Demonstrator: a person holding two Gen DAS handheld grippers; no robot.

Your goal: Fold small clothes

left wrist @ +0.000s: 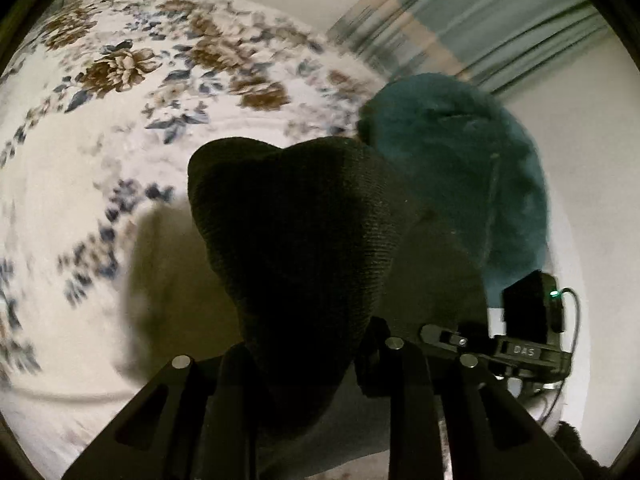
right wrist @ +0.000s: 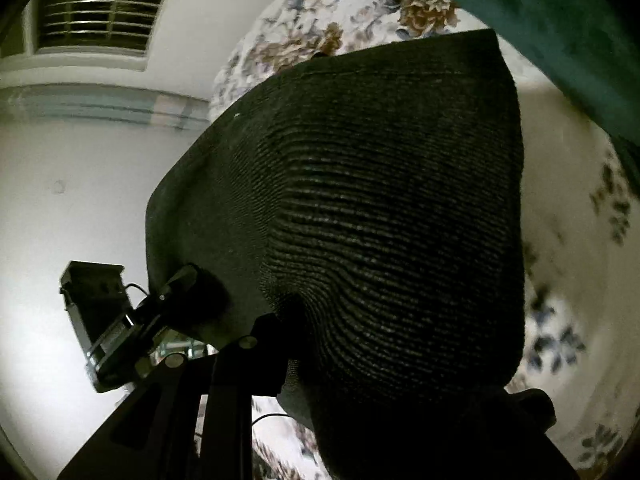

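A dark knit garment, like a ribbed beanie [left wrist: 296, 240], hangs lifted above the floral bedsheet [left wrist: 120, 80]. My left gripper [left wrist: 312, 364] is shut on its near edge, the cloth bunched between the fingers. In the right wrist view the same dark knit [right wrist: 384, 216] fills the middle, and my right gripper [right wrist: 288, 320] is shut on its lower edge. The other gripper's body [right wrist: 120, 320] shows pinching the cloth's left corner. A teal fuzzy garment [left wrist: 460, 168] lies behind the knit.
The white bedsheet with brown and blue flowers [right wrist: 328, 12] spreads under everything. A striped curtain [left wrist: 460, 20] hangs at the back right. A window with blinds [right wrist: 100, 12] is up left in the right wrist view. The teal garment [right wrist: 560, 40] lies at the upper right.
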